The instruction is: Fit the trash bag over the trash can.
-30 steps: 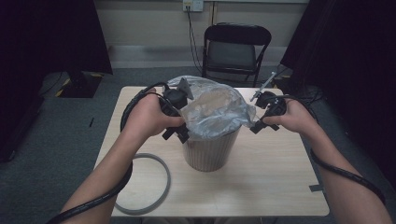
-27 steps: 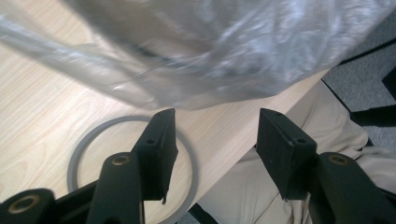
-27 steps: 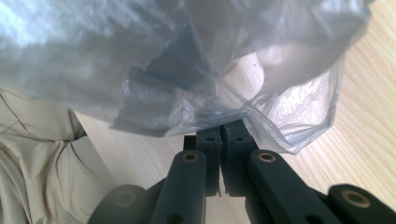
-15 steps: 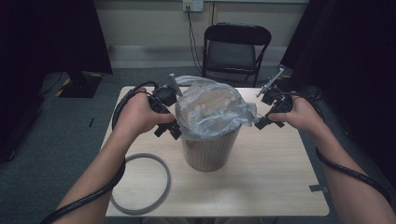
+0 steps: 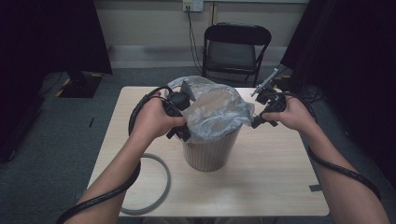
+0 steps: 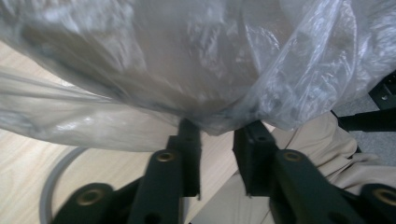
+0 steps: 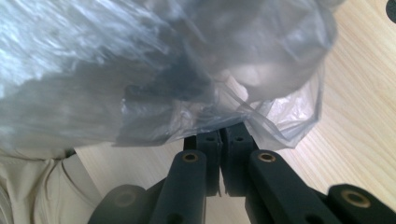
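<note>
A beige bin (image 5: 210, 149) stands mid-table, lined with a clear plastic bag (image 5: 215, 109) whose edge drapes over the rim. At the bin's left side is my left gripper (image 5: 181, 134). In the left gripper view its jaws stand apart (image 6: 217, 130), with the bag's edge (image 6: 187, 60) hanging over their tips. My right gripper (image 5: 256, 122) is at the bin's right side. In the right gripper view it is shut (image 7: 219, 133) on the bag's edge (image 7: 140, 70), which it holds stretched outward.
A grey ring (image 5: 161, 186) lies on the wooden table (image 5: 271, 177) at the front left, partly over the edge. A black folding chair (image 5: 236, 46) stands behind the table. The person's beige trousers (image 6: 317, 140) show below the table edge.
Both hands have drifted a little down and in toward the bin. The bag's edge now sits lower over the rim on both sides.
</note>
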`<state>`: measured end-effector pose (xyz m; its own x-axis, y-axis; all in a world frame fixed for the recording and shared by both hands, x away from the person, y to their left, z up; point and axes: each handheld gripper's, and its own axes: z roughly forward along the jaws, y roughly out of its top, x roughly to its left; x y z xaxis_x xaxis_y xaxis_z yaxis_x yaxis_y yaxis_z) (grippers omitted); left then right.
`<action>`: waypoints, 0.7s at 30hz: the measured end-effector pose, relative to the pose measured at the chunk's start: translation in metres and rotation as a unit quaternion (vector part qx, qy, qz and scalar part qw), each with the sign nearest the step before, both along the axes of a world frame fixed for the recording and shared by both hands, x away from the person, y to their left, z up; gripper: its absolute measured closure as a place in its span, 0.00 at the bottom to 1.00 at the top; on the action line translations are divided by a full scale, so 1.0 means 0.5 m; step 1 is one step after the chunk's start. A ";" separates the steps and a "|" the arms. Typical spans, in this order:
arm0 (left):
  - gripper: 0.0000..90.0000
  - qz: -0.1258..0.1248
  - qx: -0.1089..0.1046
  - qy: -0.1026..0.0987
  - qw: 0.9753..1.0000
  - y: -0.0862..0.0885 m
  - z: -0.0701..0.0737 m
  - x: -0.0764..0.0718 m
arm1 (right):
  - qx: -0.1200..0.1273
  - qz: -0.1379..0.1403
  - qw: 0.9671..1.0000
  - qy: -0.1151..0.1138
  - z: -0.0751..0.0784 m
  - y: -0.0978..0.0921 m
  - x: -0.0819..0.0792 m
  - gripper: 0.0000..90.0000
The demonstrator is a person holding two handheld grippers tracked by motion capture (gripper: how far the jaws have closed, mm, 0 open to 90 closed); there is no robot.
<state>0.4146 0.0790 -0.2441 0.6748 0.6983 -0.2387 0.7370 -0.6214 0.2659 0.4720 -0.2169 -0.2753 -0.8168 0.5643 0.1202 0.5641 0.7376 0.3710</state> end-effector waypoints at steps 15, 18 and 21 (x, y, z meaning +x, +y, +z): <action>0.93 0.030 -0.030 -0.038 0.998 -0.016 -0.009 0.049 | 0.034 -0.028 0.999 -0.022 -0.027 0.007 0.046 1.00; 0.96 0.023 -0.038 -0.054 0.998 -0.002 0.001 0.035 | 0.046 -0.029 0.998 -0.023 -0.017 -0.014 0.036 1.00; 0.99 0.018 -0.056 -0.048 0.997 0.004 0.008 0.023 | 0.044 -0.030 0.998 -0.023 -0.006 -0.040 0.018 1.00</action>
<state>0.4259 0.0811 -0.2403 0.6737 0.6942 -0.2533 0.7260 -0.5577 0.4024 0.4812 -0.2371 -0.2783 -0.7874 0.6018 0.1337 0.5872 0.6662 0.4597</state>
